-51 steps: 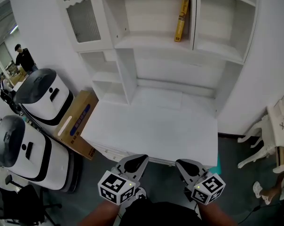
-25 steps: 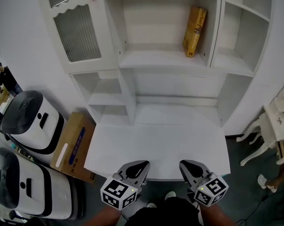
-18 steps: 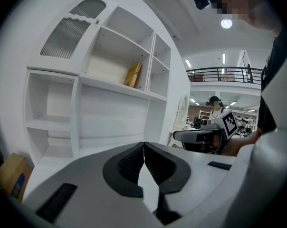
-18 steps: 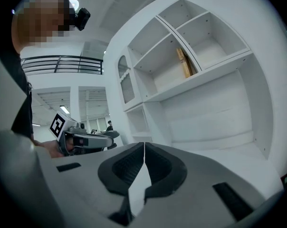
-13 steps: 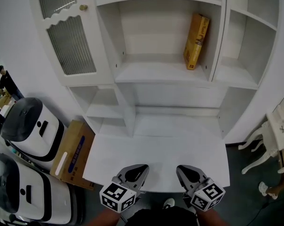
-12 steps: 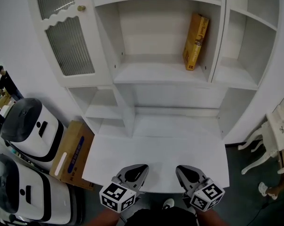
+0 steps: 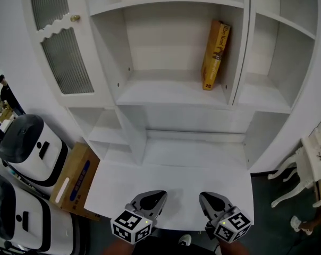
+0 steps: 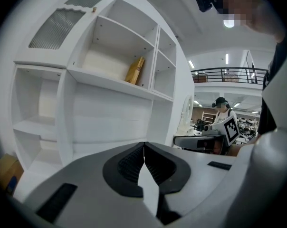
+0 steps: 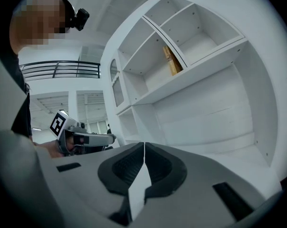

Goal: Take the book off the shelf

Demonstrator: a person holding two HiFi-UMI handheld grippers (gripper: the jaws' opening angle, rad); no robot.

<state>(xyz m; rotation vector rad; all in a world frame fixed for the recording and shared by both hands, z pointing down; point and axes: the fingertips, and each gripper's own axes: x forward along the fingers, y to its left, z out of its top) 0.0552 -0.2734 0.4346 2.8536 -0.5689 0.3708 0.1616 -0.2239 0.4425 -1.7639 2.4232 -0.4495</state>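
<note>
A yellow book [image 7: 215, 54] stands upright, leaning slightly, at the right end of the middle shelf [image 7: 171, 95] of a white cabinet. The left gripper view shows the book [image 8: 134, 70] high up, and in the right gripper view the book [image 9: 171, 60] is small and far off. My left gripper [image 7: 157, 197] and right gripper [image 7: 204, 198] hover side by side low over the front edge of the white desk top [image 7: 171, 190], far below the book. Both are shut with nothing between their jaws.
A glass-fronted cabinet door [image 7: 59, 49] with a brass knob is at the upper left. Two white machines [image 7: 25, 153] and a cardboard box [image 7: 75, 177] stand on the floor at the left. A white chair [image 7: 304, 169] is at the right. Another person [image 8: 224, 110] stands far off.
The head view has tilted up and drawn closer to the cabinet, so the book and shelf look larger. Both grippers stay shut at the desk's front edge.
</note>
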